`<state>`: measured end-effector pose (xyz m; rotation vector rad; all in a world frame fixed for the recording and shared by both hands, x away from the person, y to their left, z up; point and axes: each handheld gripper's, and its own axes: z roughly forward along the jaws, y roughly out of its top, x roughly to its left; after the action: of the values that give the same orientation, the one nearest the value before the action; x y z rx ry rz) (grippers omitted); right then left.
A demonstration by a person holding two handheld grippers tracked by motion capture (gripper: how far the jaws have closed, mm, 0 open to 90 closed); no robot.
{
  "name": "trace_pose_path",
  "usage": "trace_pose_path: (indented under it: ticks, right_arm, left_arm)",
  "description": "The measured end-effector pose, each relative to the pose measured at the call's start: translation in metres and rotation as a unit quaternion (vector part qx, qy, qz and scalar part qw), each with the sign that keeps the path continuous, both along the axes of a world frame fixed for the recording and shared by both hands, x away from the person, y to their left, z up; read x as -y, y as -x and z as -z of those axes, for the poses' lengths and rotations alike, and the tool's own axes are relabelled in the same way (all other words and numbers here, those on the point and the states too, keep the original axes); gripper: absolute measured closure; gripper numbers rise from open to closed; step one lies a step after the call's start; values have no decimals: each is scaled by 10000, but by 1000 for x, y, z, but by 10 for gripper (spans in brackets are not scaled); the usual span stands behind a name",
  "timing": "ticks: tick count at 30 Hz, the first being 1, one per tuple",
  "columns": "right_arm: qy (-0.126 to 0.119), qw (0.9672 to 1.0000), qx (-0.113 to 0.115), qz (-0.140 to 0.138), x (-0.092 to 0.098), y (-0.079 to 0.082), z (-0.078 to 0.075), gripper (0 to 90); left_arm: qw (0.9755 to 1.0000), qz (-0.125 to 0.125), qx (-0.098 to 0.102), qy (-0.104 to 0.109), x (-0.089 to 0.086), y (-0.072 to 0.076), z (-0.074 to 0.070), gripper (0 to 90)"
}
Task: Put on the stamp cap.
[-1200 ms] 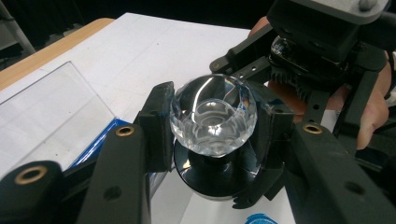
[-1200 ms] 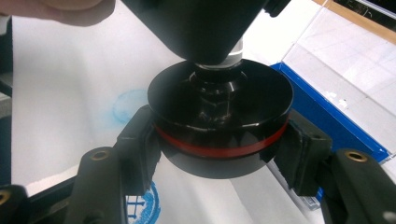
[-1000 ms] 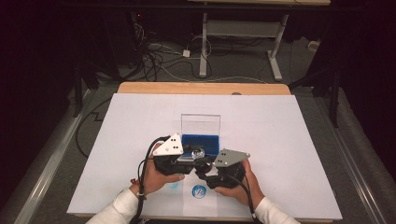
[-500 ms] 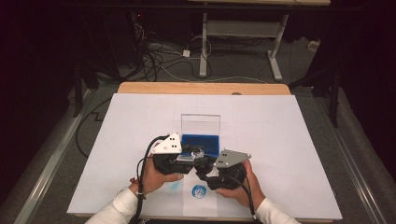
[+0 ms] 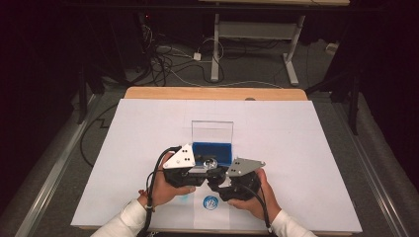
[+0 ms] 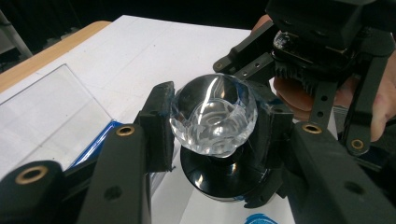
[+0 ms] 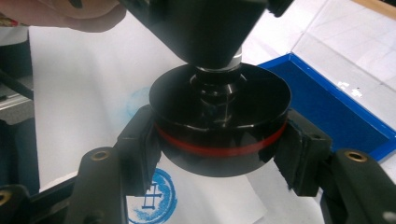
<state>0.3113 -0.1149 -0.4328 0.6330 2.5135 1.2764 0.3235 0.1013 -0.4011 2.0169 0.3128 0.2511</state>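
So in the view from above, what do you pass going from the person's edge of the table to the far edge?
Round blue stamp print → the two grippers holding the stamp with the clear knob → blue ink pad tray → its upright clear lid → bare wooden table edge.

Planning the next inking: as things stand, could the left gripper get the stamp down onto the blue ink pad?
Probably yes. The left gripper is shut on the stamp's clear knob, and the blue ink pad lies open just beyond, lid up. However, the right gripper clamps the black base.
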Motion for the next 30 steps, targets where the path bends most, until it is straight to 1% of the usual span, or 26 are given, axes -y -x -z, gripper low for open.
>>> trace_pose_path:
  ticks: [1,3,5,7,11,12,14,16,19,23,27,29,30]
  right_arm:
    - [-4,10000,-17,-6,0,0,1,387]
    - [-15,10000,38,0,0,-1,1,386]
    - [-82,9999,64,-20,1,-2,0,385]
    - [-125,9998,116,-57,2,-2,1,384]
    - [-135,9998,117,-61,1,-1,6,383]
    - [-114,9998,150,-53,1,-1,6,383]
    - [-152,9997,160,-36,1,-1,6,382]
    - [-170,9996,233,-28,2,-1,5,381]
    - [-205,9994,258,-64,1,0,5,379]
    - [-146,9992,352,-95,0,1,5,364]
    - [-111,9991,402,-73,0,2,6,346]
    - [-129,9988,458,-58,0,2,6,330]
    - [-138,9989,452,-51,0,2,5,329]
  left_arm:
    - [10000,-23,7,16,0,0,0,548]
    - [10000,-13,-38,57,-1,-2,0,547]
    - [9998,-28,-104,153,-3,-3,-1,547]
    - [9998,-16,-139,149,-3,-3,-1,547]
    - [9999,-24,-98,45,1,-2,0,547]
    - [9999,-16,-111,57,0,-3,0,547]
    - [9998,-20,-151,108,-1,-4,-1,547]
    - [9998,-15,-145,120,-2,-4,-2,546]
    - [9999,-5,-112,127,-1,-2,-4,546]
    - [9997,20,-110,200,-4,-1,-6,546]
    - [9998,10,-54,190,-5,0,-9,546]
    - [9998,9,-50,166,-5,1,-9,547]
    - [9998,12,-50,166,-5,1,-9,546]
